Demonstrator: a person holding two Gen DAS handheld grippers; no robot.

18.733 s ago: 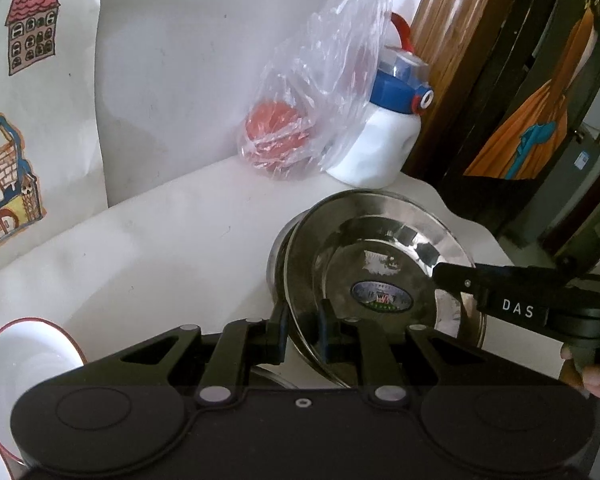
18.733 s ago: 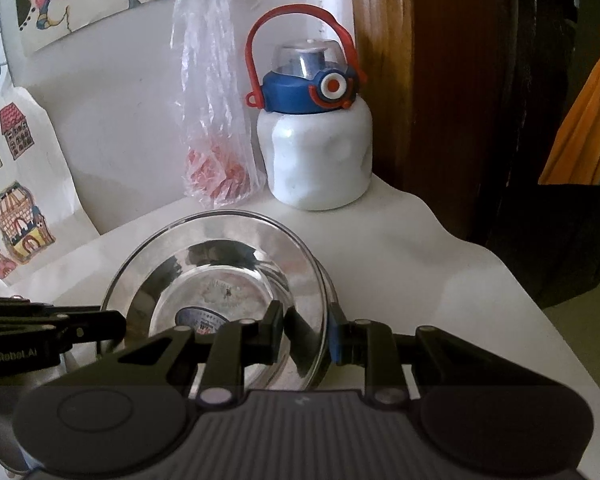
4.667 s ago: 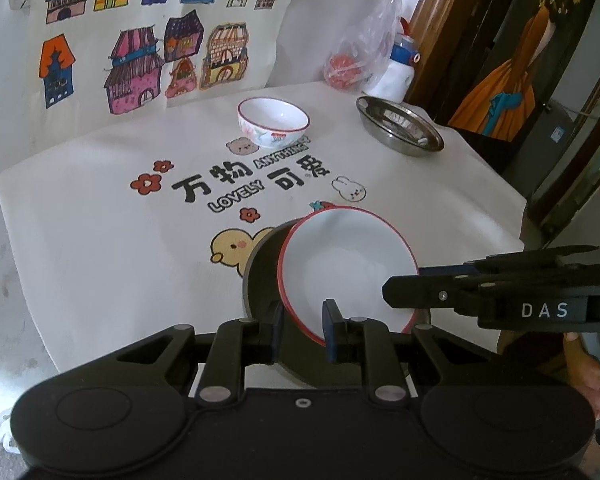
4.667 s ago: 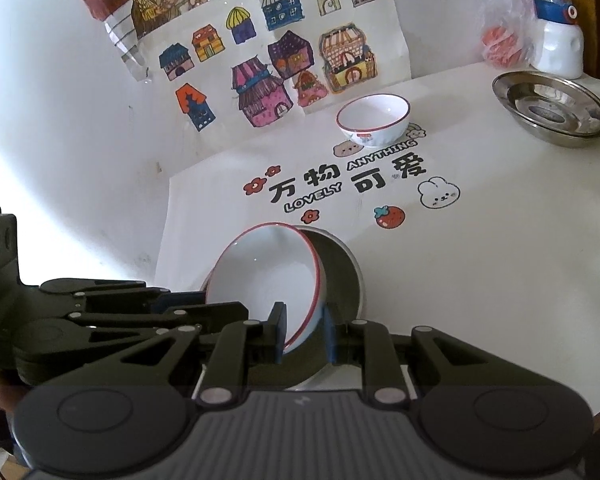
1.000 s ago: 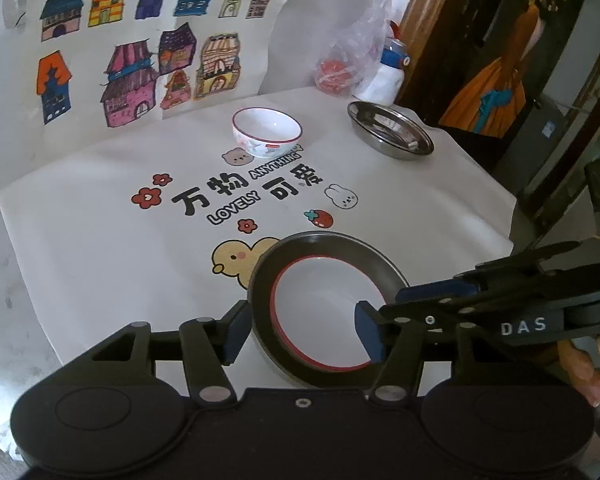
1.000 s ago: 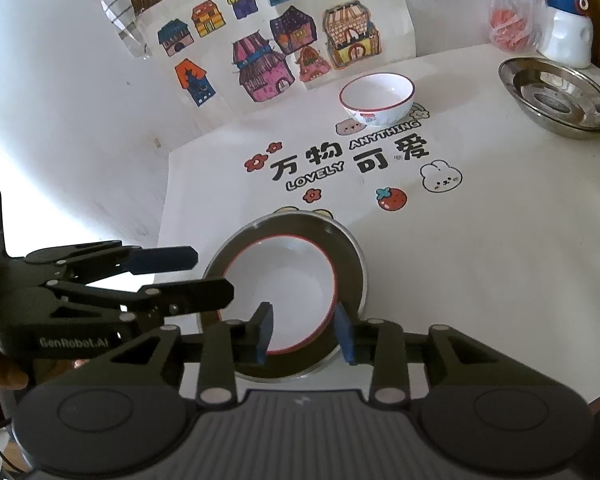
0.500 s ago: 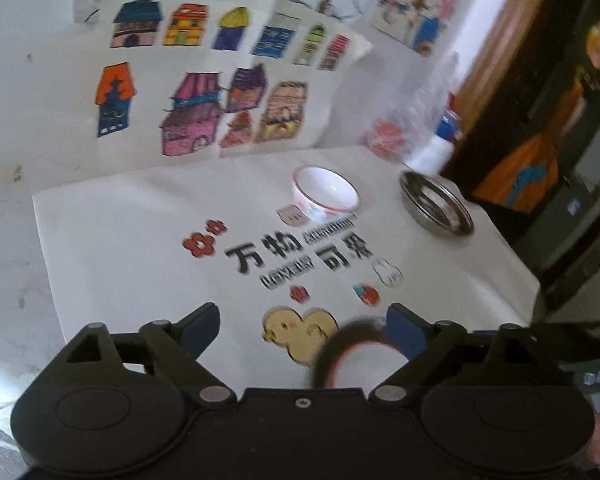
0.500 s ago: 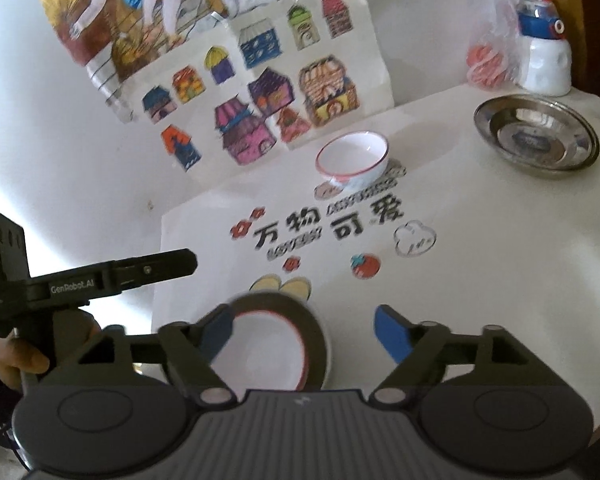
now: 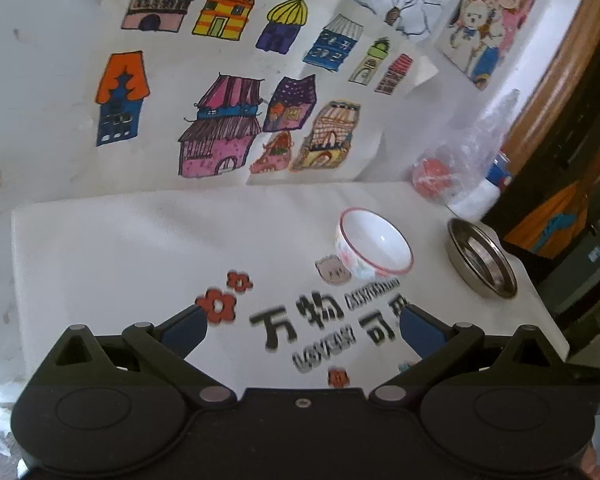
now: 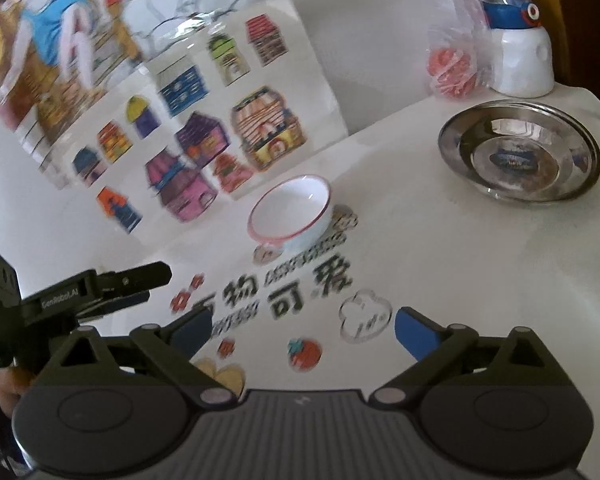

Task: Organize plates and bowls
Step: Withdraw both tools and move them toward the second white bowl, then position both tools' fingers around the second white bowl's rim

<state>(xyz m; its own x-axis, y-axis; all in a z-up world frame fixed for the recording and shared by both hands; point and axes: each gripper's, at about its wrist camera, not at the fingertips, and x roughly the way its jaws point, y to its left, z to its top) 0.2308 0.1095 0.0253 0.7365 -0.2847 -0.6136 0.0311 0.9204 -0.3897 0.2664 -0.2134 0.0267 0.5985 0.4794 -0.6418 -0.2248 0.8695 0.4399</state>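
Left wrist view showed the left gripper [image 9: 302,326] with jaws spread and empty, having just opened; the right gripper [image 10: 303,326] likewise. Ahead of both jaws on the desk [image 9: 140,240] stood the bowl [image 9: 374,249], the steel plate [image 9: 480,258] beyond. Best approach: straddle the bowl's rim squarely before closing.

The bowl [image 9: 374,245] looks like glossy white ceramic with a red rim. The plate [image 10: 520,151] is shiny metal; the bag [image 10: 456,40] is thin, crinkled clear plastic.
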